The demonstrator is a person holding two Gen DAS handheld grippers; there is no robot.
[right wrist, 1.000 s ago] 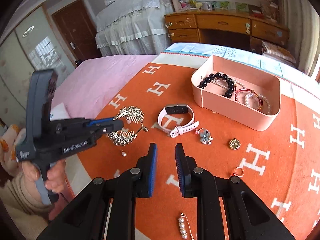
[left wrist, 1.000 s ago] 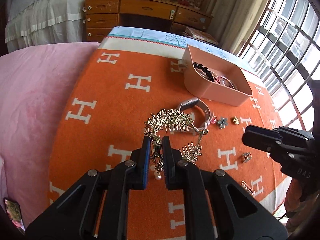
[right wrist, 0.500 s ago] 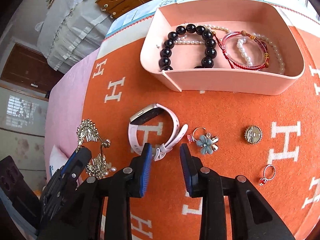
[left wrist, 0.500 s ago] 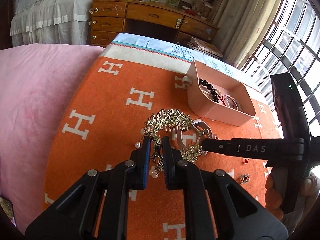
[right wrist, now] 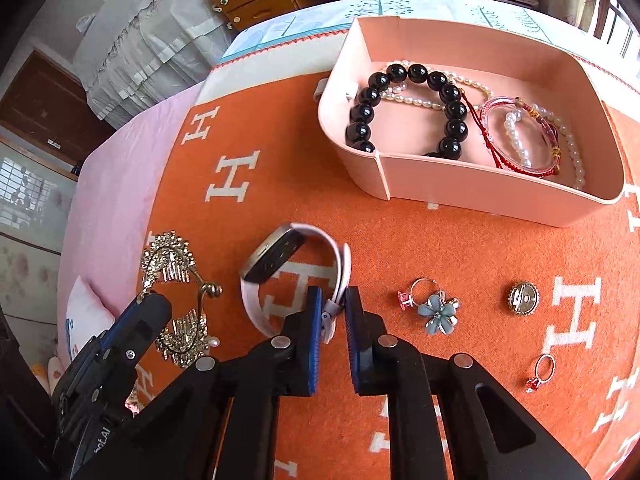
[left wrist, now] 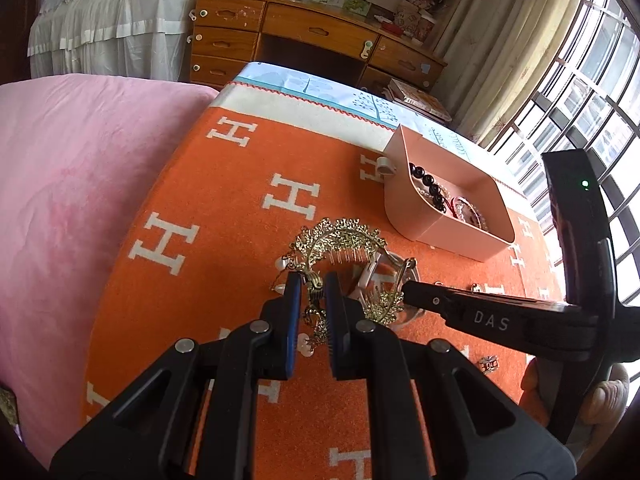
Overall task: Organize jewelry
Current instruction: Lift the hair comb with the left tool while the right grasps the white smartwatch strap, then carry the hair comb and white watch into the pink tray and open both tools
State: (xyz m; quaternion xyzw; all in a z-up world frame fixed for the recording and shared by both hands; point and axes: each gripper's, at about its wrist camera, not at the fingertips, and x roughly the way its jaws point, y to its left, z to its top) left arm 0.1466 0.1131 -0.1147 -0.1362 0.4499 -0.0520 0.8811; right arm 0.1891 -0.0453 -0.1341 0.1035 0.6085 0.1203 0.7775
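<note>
In the left wrist view, the left hand-held gripper (left wrist: pixel 310 286) is clamped on a gold hair ornament (left wrist: pixel 340 240), its pads pinching the ornate stem while the arched comb part spreads beyond the fingertips toward the pink box (left wrist: pixel 448 236); the arch runs crosswise, comb teeth pointing back toward the camera. A second gold piece hangs to the right of the pads, and small pearl drops dangle below. The right hand-held gripper (left wrist: pixel 412 290) reaches in from the right, its tip over a pale watch band (left wrist: pixel 370 274) that is mostly hidden behind the gold pieces. The orange blanket (left wrist: pixel 224 208) with white H letters carries everything; the box's contents are only partly seen over its near wall. In the right wrist view, the right hand-held gripper (right wrist: pixel 332 300) has just been closing, and its pads now pinch the buckle end of the pink smart watch (right wrist: pixel 296 264). The watch stands on its edge as a loop, dark face turned left and up, long axis running from the fingertips away toward upper left. The left hand-held gripper (right wrist: pixel 152 308) covers part of the gold hair ornament (right wrist: pixel 172 256) at left. Right of the watch lie a blue flower ring (right wrist: pixel 438 312), a round gold brooch (right wrist: pixel 522 298) and a red stone ring (right wrist: pixel 542 372). The pink box (right wrist: pixel 500 204) holds a black bead bracelet (right wrist: pixel 404 108), pearls and a red bangle, its far right end cut off.
</note>
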